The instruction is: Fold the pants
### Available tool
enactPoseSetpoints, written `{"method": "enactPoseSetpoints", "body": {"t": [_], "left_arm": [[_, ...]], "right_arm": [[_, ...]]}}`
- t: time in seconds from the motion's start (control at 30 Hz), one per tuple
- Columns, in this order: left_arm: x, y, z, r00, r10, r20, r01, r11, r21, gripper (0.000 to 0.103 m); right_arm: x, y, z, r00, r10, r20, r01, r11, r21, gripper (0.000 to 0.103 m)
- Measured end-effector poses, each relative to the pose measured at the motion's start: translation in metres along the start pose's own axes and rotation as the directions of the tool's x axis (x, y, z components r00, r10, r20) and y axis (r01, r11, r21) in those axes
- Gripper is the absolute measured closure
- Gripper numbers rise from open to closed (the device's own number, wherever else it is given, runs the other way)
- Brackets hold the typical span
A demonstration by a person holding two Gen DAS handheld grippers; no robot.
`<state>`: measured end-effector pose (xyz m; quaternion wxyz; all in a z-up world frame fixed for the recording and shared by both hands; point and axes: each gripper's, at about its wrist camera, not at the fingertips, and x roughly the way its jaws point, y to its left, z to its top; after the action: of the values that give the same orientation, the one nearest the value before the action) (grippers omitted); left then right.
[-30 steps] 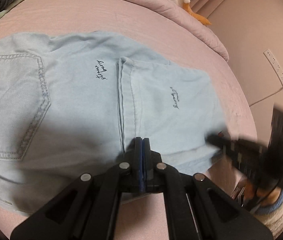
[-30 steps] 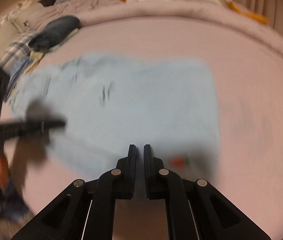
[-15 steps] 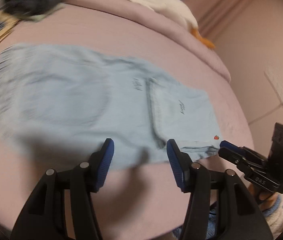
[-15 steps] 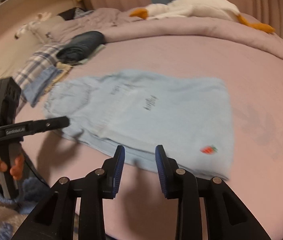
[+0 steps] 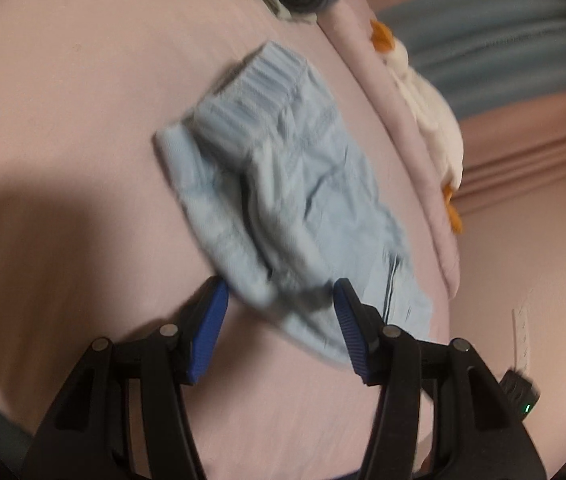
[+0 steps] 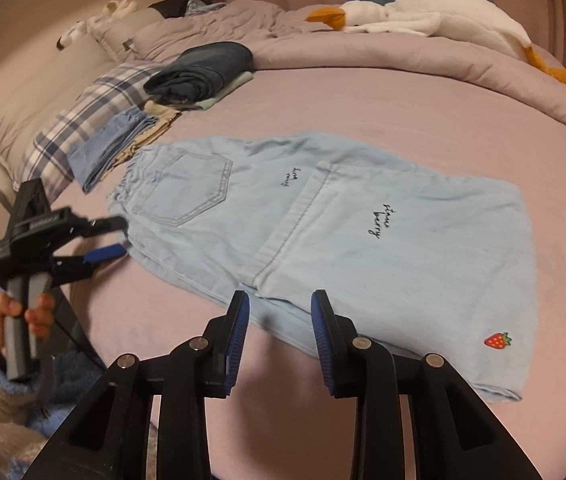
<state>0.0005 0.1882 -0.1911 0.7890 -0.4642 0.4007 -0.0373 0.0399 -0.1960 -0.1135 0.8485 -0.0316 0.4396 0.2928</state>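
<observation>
Pants point(image 6: 323, 236) lie flat on the pink bed point(image 6: 363, 92), legs doubled over the seat, ready for another fold. Left gripper point(image 6: 117, 236) hangs wide open, empty, near the waistband, likely lining up a grasp, though that view blurs. Right gripper point(image 6: 279, 316) gapes empty at the near edge.

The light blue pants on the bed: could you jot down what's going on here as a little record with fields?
Item: light blue pants, partly folded, lying flat
Surface: pink bed sheet
Details: back pocket, dark script lettering, strawberry patch near one corner
Left gripper: open, at the waistband end, holding nothing
Right gripper: open, at the near edge, holding nothing
Nearby: folded clothes stack, goose plush
</observation>
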Motion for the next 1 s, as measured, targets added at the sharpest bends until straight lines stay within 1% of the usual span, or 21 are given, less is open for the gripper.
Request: {"method": "enactPoseSetpoints", "body": {"t": [0.1, 0.23, 0.33, 0.4, 0.43, 0.47, 0.53, 0.6, 0.67, 0.7, 0.77, 0.8, 0.83, 0.87, 0.93, 1.0], "left_arm": [[0.004, 0.002, 0.011, 0.999, -0.014, 0.049, 0.016, 0.999, -0.037, 0.048], [0.006, -0.003, 0.025, 0.991, 0.012, 0.130, -0.006, 0.999, -0.047, 0.049], [0.011, -0.003, 0.038, 0.990, 0.008, 0.138, 0.001, 0.998, -0.067, 0.049], [0.014, -0.006, 0.044, 0.992, 0.016, 0.123, -0.010, 0.999, -0.049, 0.054], [0.016, -0.008, 0.045, 0.993, 0.028, 0.115, -0.024, 0.999, -0.042, 0.065], [0.017, -0.006, 0.047, 0.994, 0.042, 0.097, -0.038, 0.999, -0.033, 0.070], [0.016, -0.005, 0.047, 0.996, 0.043, 0.082, -0.040, 0.999, -0.030, 0.075], [0.013, -0.008, 0.045, 0.995, 0.058, 0.077, -0.059, 0.998, 0.006, 0.079], [0.007, -0.020, 0.042, 0.992, 0.086, 0.094, -0.094, 0.992, 0.080, 0.082], [0.003, -0.027, 0.041, 0.989, 0.097, 0.109, -0.110, 0.986, 0.127, 0.082], [-0.002, -0.040, 0.039, 0.984, 0.112, 0.136, -0.138, 0.970, 0.200, 0.082], [-0.003, -0.044, 0.038, 0.983, 0.113, 0.144, -0.144, 0.964, 0.223, 0.082], [-0.004, -0.048, 0.037, 0.981, 0.117, 0.153, -0.152, 0.958, 0.243, 0.082], [-0.005, -0.052, 0.037, 0.979, 0.128, 0.162, -0.168, 0.949, 0.268, 0.083], [-0.006, -0.060, 0.035, 0.974, 0.146, 0.173, -0.194, 0.932, 0.305, 0.083], [-0.007, -0.064, 0.033, 0.972, 0.152, 0.178, -0.203, 0.925, 0.322, 0.083]], "right_arm": [[0.003, 0.001, 0.004, 1.000, 0.006, -0.002, -0.006, 1.000, 0.007, 0.071], [0.011, 0.002, 0.018, 0.999, 0.032, 0.001, -0.032, 0.999, 0.037, 0.071], [0.024, 0.004, 0.031, 0.999, 0.039, 0.001, -0.039, 0.998, 0.045, 0.071], [0.036, 0.005, 0.043, 1.000, 0.030, -0.008, -0.030, 0.999, 0.045, 0.071], [0.045, 0.006, 0.051, 1.000, 0.026, -0.014, -0.026, 0.999, 0.044, 0.071], [0.052, 0.007, 0.056, 1.000, 0.021, -0.021, -0.020, 0.999, 0.043, 0.071], [0.071, 0.009, 0.071, 0.999, 0.009, -0.046, -0.007, 0.999, 0.047, 0.071], [0.087, 0.011, 0.084, 0.998, -0.005, -0.058, 0.008, 0.999, 0.047, 0.071], [0.103, 0.012, 0.098, 0.997, -0.039, -0.059, 0.042, 0.998, 0.045, 0.071], [0.108, 0.012, 0.102, 0.997, -0.047, -0.059, 0.049, 0.998, 0.044, 0.071], [0.123, 0.011, 0.109, 0.994, -0.090, -0.066, 0.093, 0.995, 0.039, 0.072], [0.133, 0.008, 0.111, 0.991, -0.100, -0.094, 0.104, 0.994, 0.046, 0.077], [0.145, 0.006, 0.110, 0.985, -0.104, -0.136, 0.112, 0.992, 0.050, 0.080], [0.148, 0.007, 0.110, 0.984, -0.118, -0.133, 0.125, 0.991, 0.040, 0.081], [0.146, 0.014, 0.112, 0.978, -0.140, -0.155, 0.144, 0.990, 0.015, 0.082], [0.140, 0.021, 0.110, 0.972, -0.148, -0.180, 0.150, 0.989, 0.000, 0.089]]}}
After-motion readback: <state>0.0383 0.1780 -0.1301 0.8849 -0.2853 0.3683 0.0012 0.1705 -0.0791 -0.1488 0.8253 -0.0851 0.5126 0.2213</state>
